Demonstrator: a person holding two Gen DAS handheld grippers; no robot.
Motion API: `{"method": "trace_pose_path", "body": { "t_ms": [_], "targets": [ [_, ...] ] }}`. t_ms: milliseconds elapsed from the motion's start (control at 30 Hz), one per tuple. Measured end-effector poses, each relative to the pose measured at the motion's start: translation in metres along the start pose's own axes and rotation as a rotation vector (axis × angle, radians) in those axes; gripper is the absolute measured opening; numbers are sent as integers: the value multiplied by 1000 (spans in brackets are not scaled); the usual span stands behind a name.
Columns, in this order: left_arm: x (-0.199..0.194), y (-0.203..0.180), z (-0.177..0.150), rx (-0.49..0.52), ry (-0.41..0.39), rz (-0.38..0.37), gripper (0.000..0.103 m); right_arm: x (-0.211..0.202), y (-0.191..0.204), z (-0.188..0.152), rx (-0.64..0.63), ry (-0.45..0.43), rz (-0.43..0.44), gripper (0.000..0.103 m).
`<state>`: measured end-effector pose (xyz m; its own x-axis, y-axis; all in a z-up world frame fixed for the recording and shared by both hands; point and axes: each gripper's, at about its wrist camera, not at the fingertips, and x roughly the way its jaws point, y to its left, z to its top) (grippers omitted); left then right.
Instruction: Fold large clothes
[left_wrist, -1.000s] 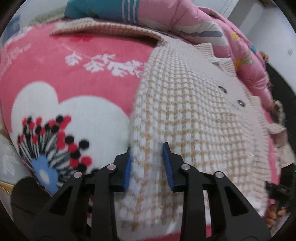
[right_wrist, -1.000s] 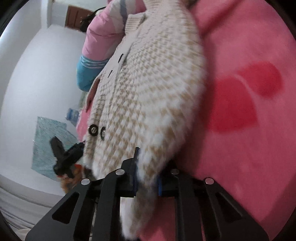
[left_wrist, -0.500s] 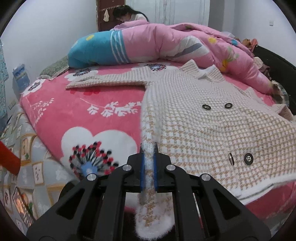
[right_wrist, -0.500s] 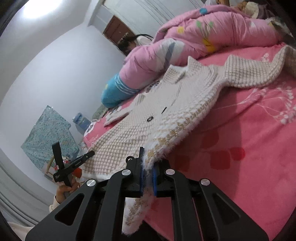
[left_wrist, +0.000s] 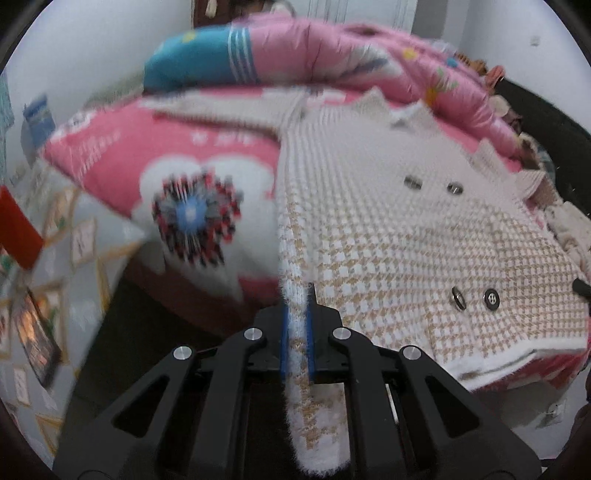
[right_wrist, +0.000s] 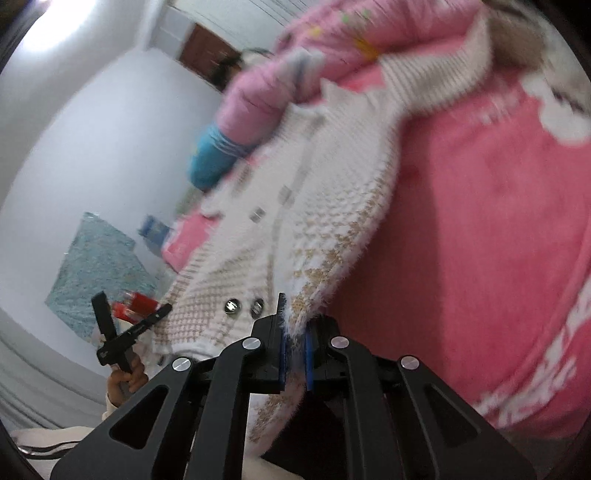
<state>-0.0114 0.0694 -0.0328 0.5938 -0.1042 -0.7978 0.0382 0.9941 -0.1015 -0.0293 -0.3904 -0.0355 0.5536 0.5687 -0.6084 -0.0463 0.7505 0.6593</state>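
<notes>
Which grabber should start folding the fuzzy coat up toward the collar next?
Probably both together. The left gripper and right gripper each have jaws shut on a bottom corner of the coat, so neither is better placed. One alone would likely drag the hem crooked across the bed.

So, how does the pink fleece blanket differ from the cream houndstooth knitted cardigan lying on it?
The pink fleece blanket is a bright print with white flowers; the cream houndstooth knitted cardigan has a small tan check and buttons. The blanket lies untouched; the cardigan's hem is clamped by the left gripper and right gripper. Both look soft.
</notes>
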Motion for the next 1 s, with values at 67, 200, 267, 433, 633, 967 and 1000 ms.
{"method": "trace_pose_path", "body": {
  "t_ms": [67, 200, 267, 433, 633, 967, 1000],
  "targets": [
    [19, 4, -7, -15, 37, 8, 12, 14, -16, -2, 30, 78, -92, 19],
    [20, 12, -10, -38, 27, 26, 35, 1, -22, 2, 23, 93, -298, 56],
    [13, 19, -6, -54, -5, 35, 45, -14, -14, 12, -14, 49, -364, 65],
    [4, 29, 10, -100, -70, 47, 71, -18, 32, 37, -169, -33, -521, 81],
    [8, 31, 42, -103, -120, 58, 82, 45, 111, 71, -449, -76, -557, 96],
    [35, 68, 126, -172, -213, 131, 84, 189, 220, 113, -706, -85, -490, 96],
    [41, 75, 138, -194, -219, 139, 84, 207, 226, 120, -721, -78, -473, 96]
  ]
}}
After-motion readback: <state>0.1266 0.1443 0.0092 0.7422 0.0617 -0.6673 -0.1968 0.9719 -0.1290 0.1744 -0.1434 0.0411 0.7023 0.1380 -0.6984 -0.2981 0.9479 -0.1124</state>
